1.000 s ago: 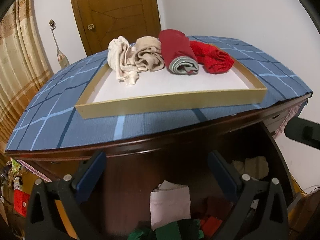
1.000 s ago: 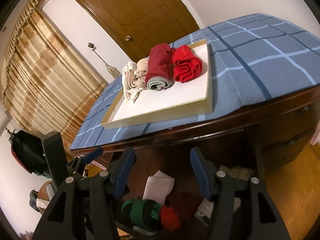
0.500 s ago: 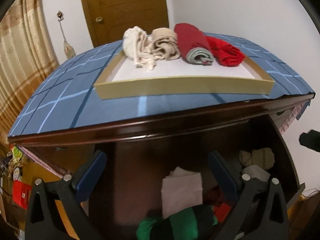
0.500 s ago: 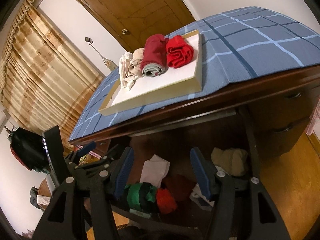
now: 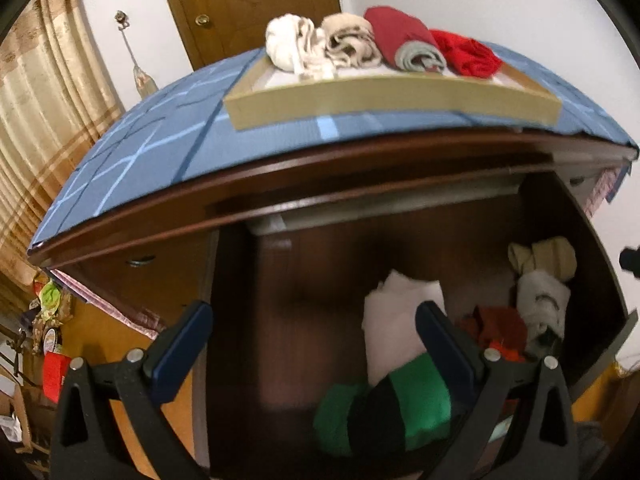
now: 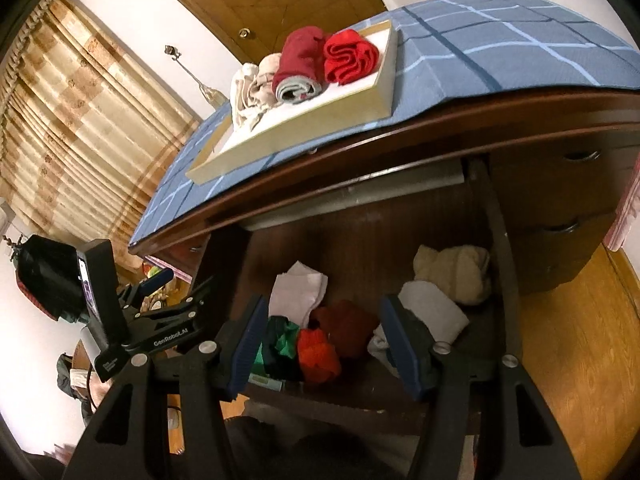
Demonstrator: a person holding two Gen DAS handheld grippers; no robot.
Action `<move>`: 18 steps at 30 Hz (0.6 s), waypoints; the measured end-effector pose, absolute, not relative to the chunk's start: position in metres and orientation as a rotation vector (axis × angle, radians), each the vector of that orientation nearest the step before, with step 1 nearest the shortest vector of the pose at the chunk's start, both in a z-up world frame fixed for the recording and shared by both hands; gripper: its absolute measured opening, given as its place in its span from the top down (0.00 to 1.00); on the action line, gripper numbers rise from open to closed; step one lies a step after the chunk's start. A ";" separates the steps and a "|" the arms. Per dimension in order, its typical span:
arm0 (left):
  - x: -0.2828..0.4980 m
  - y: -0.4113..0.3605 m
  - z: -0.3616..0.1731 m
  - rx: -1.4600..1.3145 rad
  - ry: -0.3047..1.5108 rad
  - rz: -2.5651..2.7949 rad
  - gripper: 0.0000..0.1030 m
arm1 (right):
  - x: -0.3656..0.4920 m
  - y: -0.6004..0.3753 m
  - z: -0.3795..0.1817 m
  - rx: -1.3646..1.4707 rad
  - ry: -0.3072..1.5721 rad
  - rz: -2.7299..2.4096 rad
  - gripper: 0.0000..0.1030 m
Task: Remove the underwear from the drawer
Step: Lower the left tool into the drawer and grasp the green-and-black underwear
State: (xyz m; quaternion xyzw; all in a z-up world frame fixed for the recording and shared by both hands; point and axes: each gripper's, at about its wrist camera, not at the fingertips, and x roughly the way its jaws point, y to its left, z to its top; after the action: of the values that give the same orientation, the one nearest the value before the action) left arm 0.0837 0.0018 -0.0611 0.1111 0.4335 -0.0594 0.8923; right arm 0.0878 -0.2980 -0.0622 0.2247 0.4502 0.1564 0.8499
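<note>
The open dark-wood drawer [image 5: 592, 248] [image 6: 500, 240] holds rolled underwear: a green-and-black roll [image 5: 384, 404] [image 6: 280, 344], a pale folded piece [image 5: 400, 316] [image 6: 298, 292], an orange-red roll [image 6: 318, 354], a dark red one [image 5: 496, 328] [image 6: 348, 324], a white one [image 5: 540, 308] [image 6: 434, 312] and a cream one [image 5: 544, 256] [image 6: 452, 268]. My left gripper [image 5: 312, 340] hangs open above the drawer's left part, nothing between its fingers. My right gripper [image 6: 324, 340] stands open over the red rolls, apart from them.
A shallow yellow tray [image 5: 392, 100] [image 6: 288, 136] on the blue checked cloth [image 5: 152, 152] atop the dresser carries several rolled garments. Shut drawers with handles [image 6: 576, 156] lie to the right. Curtains hang at the left, a wooden door [image 5: 248, 4] stands behind.
Both grippers have sunk and tipped down toward the open drawer. The tray now shows edge-on from lower down, and more of the drawer's contents have come into view.
</note>
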 end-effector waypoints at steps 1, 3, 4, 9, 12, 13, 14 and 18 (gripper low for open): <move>0.081 0.003 -0.064 0.236 0.908 -0.132 0.00 | 0.087 -0.297 -0.063 0.469 0.954 0.331 0.41; 0.079 0.005 -0.070 0.248 0.926 -0.144 0.00 | 0.085 -0.295 -0.065 0.460 0.965 0.333 0.40; 0.077 0.006 -0.073 0.252 0.935 -0.148 0.00 | 0.084 -0.294 -0.066 0.451 0.972 0.330 0.41; 0.073 0.007 -0.081 0.248 0.969 -0.179 0.00 | 0.079 -0.301 -0.065 0.398 0.970 0.262 0.41; 0.072 0.006 -0.085 0.251 0.999 -0.215 0.00 | 0.079 -0.304 -0.067 0.403 0.974 0.261 0.41; 0.072 0.004 -0.087 0.259 1.012 -0.227 0.00 | 0.080 -0.304 -0.068 0.407 0.978 0.268 0.41; 0.071 0.003 -0.088 0.270 1.021 -0.239 0.00 | 0.081 -0.302 -0.070 0.416 0.985 0.282 0.41; 0.071 0.000 -0.090 0.297 1.050 -0.286 0.00 | 0.084 -0.294 -0.078 0.428 1.016 0.319 0.41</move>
State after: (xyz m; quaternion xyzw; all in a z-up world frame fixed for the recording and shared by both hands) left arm 0.0707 0.0002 -0.0903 0.1407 0.4975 -0.1354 0.8452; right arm 0.0837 -0.2940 -0.0784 0.2024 0.4805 0.1507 0.8399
